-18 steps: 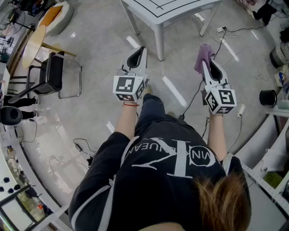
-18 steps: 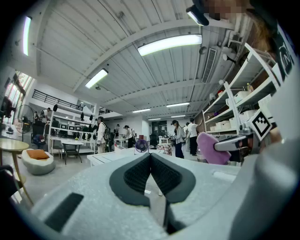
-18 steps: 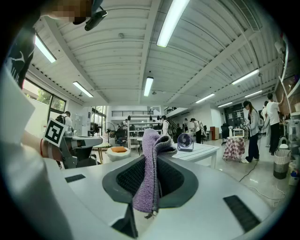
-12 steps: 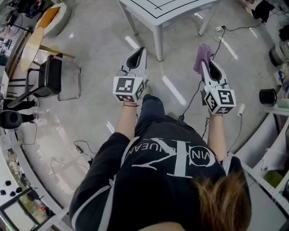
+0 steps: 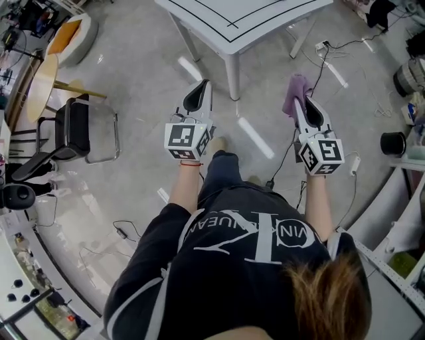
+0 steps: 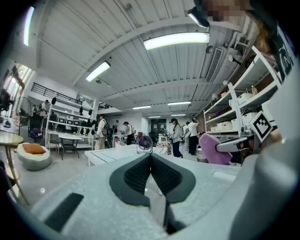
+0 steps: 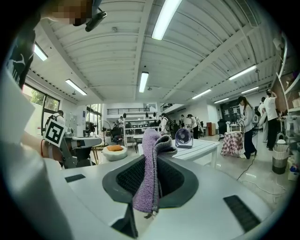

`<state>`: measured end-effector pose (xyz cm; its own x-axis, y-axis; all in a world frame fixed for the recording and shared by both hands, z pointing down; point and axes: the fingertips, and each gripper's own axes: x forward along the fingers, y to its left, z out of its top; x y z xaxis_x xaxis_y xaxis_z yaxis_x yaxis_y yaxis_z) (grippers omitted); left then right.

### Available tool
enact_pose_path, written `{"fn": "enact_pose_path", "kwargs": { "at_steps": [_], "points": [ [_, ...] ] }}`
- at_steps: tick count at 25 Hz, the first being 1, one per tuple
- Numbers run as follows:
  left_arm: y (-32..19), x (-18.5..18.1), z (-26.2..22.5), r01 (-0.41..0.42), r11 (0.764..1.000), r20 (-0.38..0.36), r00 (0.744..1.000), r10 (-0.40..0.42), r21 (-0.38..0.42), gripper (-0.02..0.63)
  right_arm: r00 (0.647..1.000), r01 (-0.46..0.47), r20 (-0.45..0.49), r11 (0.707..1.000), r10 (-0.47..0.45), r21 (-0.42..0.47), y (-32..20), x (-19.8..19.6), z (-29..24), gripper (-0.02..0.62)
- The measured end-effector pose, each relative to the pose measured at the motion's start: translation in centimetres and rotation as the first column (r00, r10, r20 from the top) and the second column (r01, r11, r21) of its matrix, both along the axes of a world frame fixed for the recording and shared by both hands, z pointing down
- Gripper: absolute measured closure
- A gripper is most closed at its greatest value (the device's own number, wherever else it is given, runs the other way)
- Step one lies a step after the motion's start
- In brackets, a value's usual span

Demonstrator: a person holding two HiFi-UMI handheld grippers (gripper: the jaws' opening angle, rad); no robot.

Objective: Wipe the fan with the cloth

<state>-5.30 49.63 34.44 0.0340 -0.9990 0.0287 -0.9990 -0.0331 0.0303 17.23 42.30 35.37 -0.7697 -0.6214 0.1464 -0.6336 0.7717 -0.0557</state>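
Since the earlier frames the white table (image 5: 246, 20) fills more of the top of the head view and the black chair (image 5: 76, 123) sits lower in frame; both grippers stay level, side by side ahead of the person.

Head view: left gripper (image 5: 203, 85) pinched together, empty. Right gripper (image 5: 299, 101) has the purple cloth (image 5: 297, 88) bunched at its tips, above the floor, short of the table.

Left gripper view: left gripper (image 6: 150, 157) pads meet, nothing between. Small fan (image 6: 144, 142) stands upright on the white table (image 6: 105, 154) straight ahead, well apart.

Right gripper view: right gripper (image 7: 151, 171) clamps the purple cloth (image 7: 149, 159), folded, sticking up past the pads. Fan (image 7: 183, 137) on the table (image 7: 204, 149) beyond.
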Motion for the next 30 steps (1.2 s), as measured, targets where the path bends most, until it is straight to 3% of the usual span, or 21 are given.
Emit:
{"fn": "enact_pose_path", "kwargs": {
  "at_steps": [9, 19, 30],
  "points": [
    [-7.6, -6.2, -0.5, -0.091, 0.996, -0.003, 0.996, 0.091, 0.007, 0.595, 0.995, -0.097, 0.010, 0.995, 0.097, -0.001, -6.0, -4.9, -0.1, 0.515],
    [-14.3, -12.2, -2.4, -0.231, 0.973, 0.022, 0.973, 0.231, 0.018, 0.595, 0.975, -0.220, 0.039, 0.975, 0.220, 0.015, -10.8, -10.7, -1.5, 0.514],
    [-17.7, -13.6, 0.2, -0.283, 0.959, -0.041, 0.958, 0.282, -0.011, 0.595, 0.972, -0.236, 0.016, 0.972, 0.236, 0.003, -13.0, -13.0, -1.3, 0.514]
  ]
}}
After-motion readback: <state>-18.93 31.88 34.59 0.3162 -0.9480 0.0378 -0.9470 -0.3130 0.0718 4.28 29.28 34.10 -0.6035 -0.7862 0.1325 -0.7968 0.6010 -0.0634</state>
